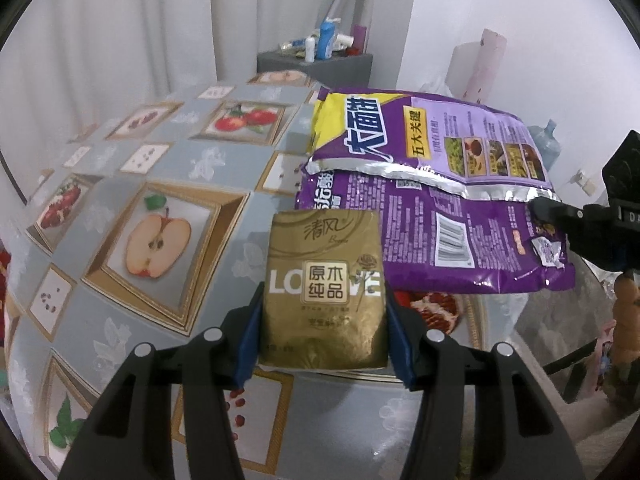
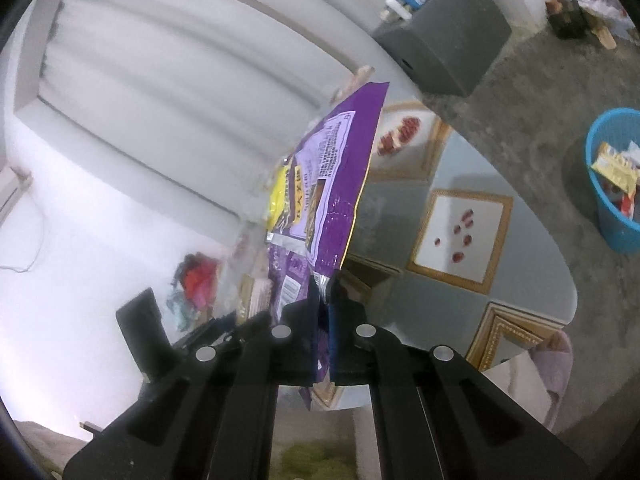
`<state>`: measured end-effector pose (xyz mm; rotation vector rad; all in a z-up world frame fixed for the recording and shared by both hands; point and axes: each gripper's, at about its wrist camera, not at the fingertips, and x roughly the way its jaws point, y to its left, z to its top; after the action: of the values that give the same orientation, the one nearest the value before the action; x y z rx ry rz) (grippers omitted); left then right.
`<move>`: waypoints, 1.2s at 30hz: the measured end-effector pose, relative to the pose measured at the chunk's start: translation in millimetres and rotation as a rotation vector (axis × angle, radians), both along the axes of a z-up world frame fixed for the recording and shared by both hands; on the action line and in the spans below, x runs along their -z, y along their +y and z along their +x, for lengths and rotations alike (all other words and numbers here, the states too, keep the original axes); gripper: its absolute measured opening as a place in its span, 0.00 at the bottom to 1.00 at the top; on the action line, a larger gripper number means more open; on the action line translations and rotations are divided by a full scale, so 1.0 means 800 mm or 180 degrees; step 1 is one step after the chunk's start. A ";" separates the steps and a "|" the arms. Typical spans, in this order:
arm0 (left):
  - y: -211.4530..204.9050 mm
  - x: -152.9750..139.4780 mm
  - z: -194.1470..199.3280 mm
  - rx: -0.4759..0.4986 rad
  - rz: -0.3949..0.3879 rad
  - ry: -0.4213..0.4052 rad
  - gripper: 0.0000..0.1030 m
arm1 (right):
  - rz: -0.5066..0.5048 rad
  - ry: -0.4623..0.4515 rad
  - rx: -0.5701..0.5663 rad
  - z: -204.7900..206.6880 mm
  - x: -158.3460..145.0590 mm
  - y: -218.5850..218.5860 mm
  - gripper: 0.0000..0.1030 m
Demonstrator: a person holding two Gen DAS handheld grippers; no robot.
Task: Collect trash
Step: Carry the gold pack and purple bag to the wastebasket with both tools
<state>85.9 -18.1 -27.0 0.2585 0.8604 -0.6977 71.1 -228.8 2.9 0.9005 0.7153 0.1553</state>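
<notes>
My left gripper point(image 1: 320, 316) is shut on a gold tissue pack point(image 1: 325, 292), its blue pads pressing both sides, just above the fruit-print tablecloth point(image 1: 152, 208). A large purple snack bag point(image 1: 432, 184) is lifted off the table beyond it. My right gripper point(image 1: 560, 216) comes in from the right and pinches the bag's edge. In the right wrist view my right gripper point(image 2: 323, 320) is shut on the purple bag point(image 2: 328, 184), which stands up edge-on over the table.
A blue bin point(image 2: 616, 184) holding wrappers stands on the concrete floor to the right of the table. A grey cabinet point(image 1: 316, 66) with bottles is behind the table, also in the right wrist view point(image 2: 444, 52). White curtains hang behind.
</notes>
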 end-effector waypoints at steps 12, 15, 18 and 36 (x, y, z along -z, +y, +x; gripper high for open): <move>0.002 -0.042 -0.015 0.0041 -0.0217 -0.0168 0.50 | -0.0068 -0.0223 0.0329 -0.035 -0.018 -0.033 0.02; -0.005 -0.056 -0.017 0.0129 -0.0293 -0.0201 0.50 | -0.0117 -0.0300 0.0496 -0.050 -0.027 -0.048 0.02; -0.018 -0.073 -0.018 0.0259 -0.0321 -0.0278 0.50 | -0.0183 -0.0398 0.0761 -0.076 -0.038 -0.072 0.02; -0.231 -0.111 0.005 0.1420 -0.0380 0.0027 0.50 | -0.0327 -0.0162 0.2799 -0.252 -0.011 -0.203 0.02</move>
<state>89.9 -202.6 62.1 0.3450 0.7716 -1.1624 -130.8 -391.2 11.5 1.0335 0.2289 -0.6306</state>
